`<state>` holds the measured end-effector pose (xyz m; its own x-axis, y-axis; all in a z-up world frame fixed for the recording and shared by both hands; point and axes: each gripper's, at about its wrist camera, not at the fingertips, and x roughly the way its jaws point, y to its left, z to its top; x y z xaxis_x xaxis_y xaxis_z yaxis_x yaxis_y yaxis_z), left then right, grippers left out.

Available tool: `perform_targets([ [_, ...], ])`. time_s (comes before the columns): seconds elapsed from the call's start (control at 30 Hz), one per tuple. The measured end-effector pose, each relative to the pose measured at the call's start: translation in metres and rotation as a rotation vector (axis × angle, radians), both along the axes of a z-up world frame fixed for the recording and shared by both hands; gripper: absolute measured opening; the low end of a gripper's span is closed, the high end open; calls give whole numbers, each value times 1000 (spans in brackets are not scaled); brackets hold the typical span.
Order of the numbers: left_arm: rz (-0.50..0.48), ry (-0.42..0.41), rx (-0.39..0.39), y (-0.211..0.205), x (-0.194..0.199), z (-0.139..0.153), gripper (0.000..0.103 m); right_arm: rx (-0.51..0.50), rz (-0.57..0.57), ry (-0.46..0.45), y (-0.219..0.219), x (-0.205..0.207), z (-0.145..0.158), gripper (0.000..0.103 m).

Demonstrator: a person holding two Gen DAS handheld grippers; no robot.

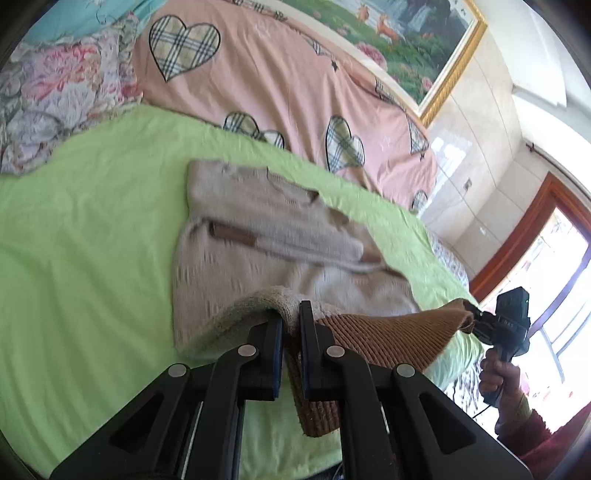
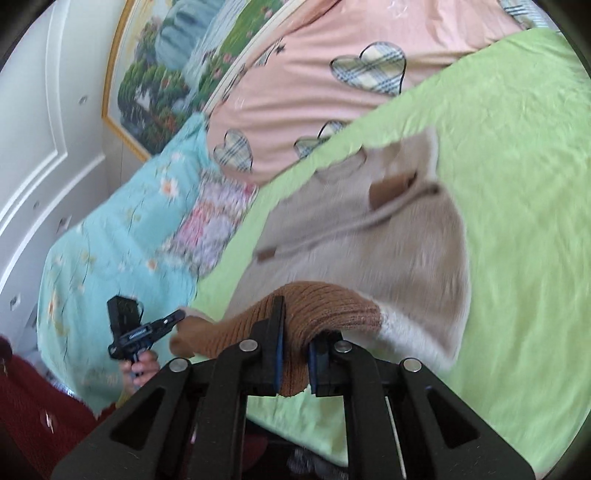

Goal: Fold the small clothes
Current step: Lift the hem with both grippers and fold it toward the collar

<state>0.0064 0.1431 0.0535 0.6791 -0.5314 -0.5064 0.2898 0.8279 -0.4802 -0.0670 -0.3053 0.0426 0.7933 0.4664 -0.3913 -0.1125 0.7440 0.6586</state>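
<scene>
Two grippers, both clamped on the brown ribbed hem (image 1: 384,332) of one beige knit sweater (image 1: 266,236), hem raised off the green sheet (image 1: 81,229).

Left wrist view: left gripper (image 1: 291,314) jaws narrow, pinching the hem at its cream-edged corner; knit bunches over the left finger and hangs down between both. Rest of the sweater lies ahead of the jaws on the sheet, sleeves folded across the chest, brown elbow patch (image 1: 232,233) showing. Hem stretches right of the jaws to the right gripper (image 1: 476,318), closed on the far corner, held by a hand (image 1: 498,373) in a dark red sleeve (image 1: 546,439). Beyond the sweater: pink heart-print quilt (image 1: 280,85), floral bedding (image 1: 62,96) to the left, framed landscape painting (image 1: 413,33) upper right.

Right wrist view: right gripper (image 2: 295,325) jaws narrow, brown hem (image 2: 325,306) wedged between them and draped over the tips. Sweater body (image 2: 388,236) just ahead, slightly right, on the green sheet (image 2: 517,184); image blurred. Left of the jaws, the left gripper (image 2: 177,317) bites the other hem end, hand (image 2: 142,367) below it. Turquoise floral quilt (image 2: 122,236) left, pink quilt (image 2: 303,74) ahead, painting (image 2: 162,66) upper left.
</scene>
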Motion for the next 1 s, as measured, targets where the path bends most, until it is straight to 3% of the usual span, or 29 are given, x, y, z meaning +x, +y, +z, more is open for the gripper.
perform_targets([
  [0.23,18,-101,43,-13,63,38,6,-51,-24,-78,-17,63,37,11],
  [0.4,31,-78,51,-16,137,41,6,-67,-58,-73,-37,127,47,11],
  [0.7,81,47,105,-28,262,-5,6,-101,-126,67,-66,235,12,11],
  [0.9,110,142,151,-32,298,-49,7,-177,-155,217,-67,273,-23,14],
  [1.0,96,173,156,-29,289,-58,15,-184,-159,251,-67,270,-27,24],
])
